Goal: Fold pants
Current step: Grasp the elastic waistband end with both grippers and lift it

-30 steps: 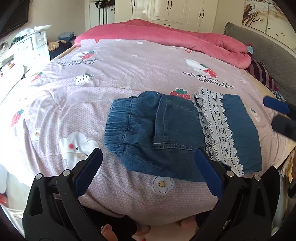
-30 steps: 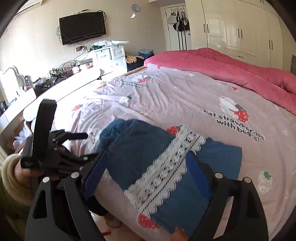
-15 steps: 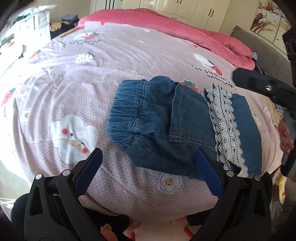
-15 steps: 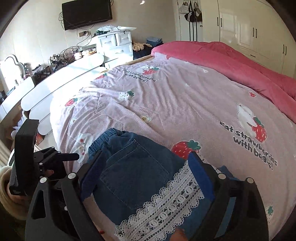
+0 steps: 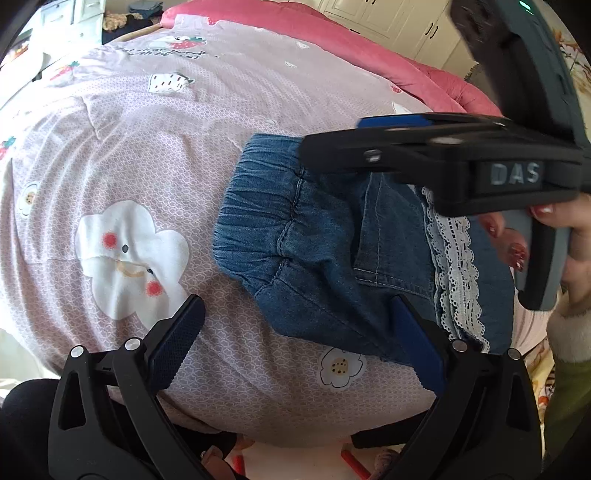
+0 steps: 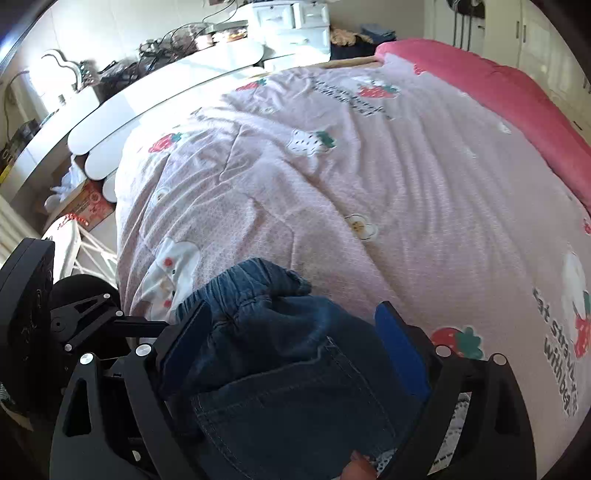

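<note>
Small denim pants [image 5: 314,240] lie folded on the quilt, elastic waistband to the left and a white lace trim [image 5: 454,266] on the right. My left gripper [image 5: 295,325] is open, low at the bed's near edge, its right finger over the pants' front hem. My right gripper [image 5: 332,134] reaches in from the right above the waistband's far side. In the right wrist view the right gripper [image 6: 291,328] is open, its fingers straddling the waistband and back pocket of the pants [image 6: 295,387]. Neither gripper holds cloth.
The pink strawberry-print quilt [image 5: 147,147] covers the bed, with a rose blanket [image 5: 332,37] heaped at the far side. A hand with red nails [image 5: 554,236] holds the right tool. A white desk [image 6: 166,85] and drawers [image 6: 291,26] stand left of the bed.
Both grippers have come closer to the pants. The right one has swung in from the right and now hangs over the waistband. The pants lie as before.
</note>
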Motion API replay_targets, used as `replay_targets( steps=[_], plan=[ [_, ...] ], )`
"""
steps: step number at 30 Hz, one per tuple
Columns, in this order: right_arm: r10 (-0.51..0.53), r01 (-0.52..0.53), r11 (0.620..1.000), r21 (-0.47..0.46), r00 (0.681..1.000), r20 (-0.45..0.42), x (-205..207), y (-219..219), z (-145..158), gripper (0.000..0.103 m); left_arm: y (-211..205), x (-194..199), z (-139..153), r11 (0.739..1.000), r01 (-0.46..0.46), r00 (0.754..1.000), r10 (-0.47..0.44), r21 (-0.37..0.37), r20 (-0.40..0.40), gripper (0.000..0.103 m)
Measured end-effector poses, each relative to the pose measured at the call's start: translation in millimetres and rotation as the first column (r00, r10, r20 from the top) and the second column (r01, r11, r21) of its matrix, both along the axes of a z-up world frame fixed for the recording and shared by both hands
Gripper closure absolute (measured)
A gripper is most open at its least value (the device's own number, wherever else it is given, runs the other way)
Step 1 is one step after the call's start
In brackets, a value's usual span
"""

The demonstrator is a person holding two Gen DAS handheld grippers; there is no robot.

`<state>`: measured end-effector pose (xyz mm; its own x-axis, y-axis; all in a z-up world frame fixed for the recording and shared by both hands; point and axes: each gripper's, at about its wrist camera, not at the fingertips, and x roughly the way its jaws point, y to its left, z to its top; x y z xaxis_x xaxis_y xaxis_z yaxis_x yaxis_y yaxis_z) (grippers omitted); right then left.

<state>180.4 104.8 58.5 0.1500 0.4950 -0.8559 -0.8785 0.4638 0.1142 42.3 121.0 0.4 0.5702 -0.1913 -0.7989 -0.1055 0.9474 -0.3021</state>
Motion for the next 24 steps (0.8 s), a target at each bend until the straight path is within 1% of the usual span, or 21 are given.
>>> replay_targets(
  steps=[3, 5, 7, 8, 10, 11, 12, 13, 15, 18, 20, 21, 22, 23, 24],
  plan=[
    [0.041, -0.043, 0.998, -0.043, 0.998, -0.042, 4.9, 15.3, -11.1, 0.016, 0.6, 0.6, -2.1, 1.000, 0.002, 1.000, -0.002, -0.008, -0.001, 0.010],
    [0.064, -0.070, 0.995, -0.069, 0.994, -0.090, 8.4, 24.3, -21.5, 0.022, 1.9, 2.2, -3.3, 1.000, 0.002, 1.000, -0.002, -0.014, -0.004, 0.010],
    [0.068, -0.080, 0.993, -0.088, 0.989, -0.130, 11.0, 28.9, -30.5, 0.044, 3.2, 3.6, -4.7, 1.000, -0.002, 1.000, 0.002, -0.019, -0.006, 0.010],
    [0.064, -0.077, 0.993, -0.094, 0.989, -0.134, 11.2, 29.4, -33.1, 0.047, 4.4, 4.9, -5.0, 1.000, -0.003, 1.000, 0.003, -0.024, -0.005, 0.010],
    [0.047, -0.058, 0.996, -0.067, 0.987, -0.154, 13.3, 24.1, -32.0, 0.056, 7.4, 7.1, -5.4, 0.999, -0.009, 1.000, 0.009, -0.032, -0.003, 0.010],
    [0.037, -0.045, 0.998, -0.045, 0.985, -0.168, 15.0, 19.0, -28.4, 0.060, 10.5, 9.9, -5.7, 0.999, -0.011, 1.000, 0.011, -0.042, -0.001, 0.010],
    [0.032, -0.035, 0.999, -0.018, 0.983, -0.179, 17.0, 13.0, -23.8, 0.065, 12.3, 11.0, -5.7, 0.999, -0.014, 1.000, 0.014, -0.052, -0.001, 0.010],
    [0.030, -0.026, 0.999, 0.023, 0.980, -0.195, 19.2, 4.2, -17.0, 0.068, 14.9, 12.3, -6.0, 0.998, -0.020, 1.000, 0.020, -0.066, 0.004, 0.010],
    [0.026, -0.005, 0.996, 0.094, 0.974, -0.224, 21.7, -11.8, -4.6, 0.069, 19.0, 14.3, -5.3, 0.995, -0.026, 0.999, 0.027, -0.096, 0.016, 0.010],
    [0.038, 0.003, 0.984, 0.177, 0.973, -0.228, 19.3, -31.5, 15.1, 0.070, 23.6, 17.2, -2.2, 0.981, -0.013, 0.999, 0.023, -0.191, 0.048, 0.010],
    [0.044, 0.005, 0.977, 0.215, 0.974, -0.222, 16.3, -43.4, 26.3, 0.070, 23.5, 20.5, 1.7, 0.958, 0.021, 0.997, 0.002, -0.286, 0.080, 0.010],
    [0.046, 0.005, 0.972, 0.233, 0.976, -0.215, 14.9, -49.3, 31.9, 0.070, 22.8, 21.4, 3.2, 0.947, 0.039, 0.996, -0.010, -0.320, 0.092, 0.010],
    [0.045, 0.009, 0.967, 0.255, 0.978, -0.203, 13.0, -59.4, 39.1, 0.070, 20.7, 22.9, 6.9, 0.928, 0.069, 0.993, -0.029, -0.366, 0.114, 0.010],
    [0.042, 0.012, 0.964, 0.267, 0.980, -0.196, 12.4, -65.9, 42.8, 0.070, 18.0, 23.2, 11.3, 0.919, 0.090, 0.990, -0.040, -0.383, 0.136, 0.018],
    [0.038, 0.015, 0.961, 0.277, 0.982, -0.186, 12.2, -71.8, 44.9, 0.070, 15.0, 23.0, 15.4, 0.917, 0.108, 0.987, -0.052, -0.384, 0.154, 0.028]
  ],
)
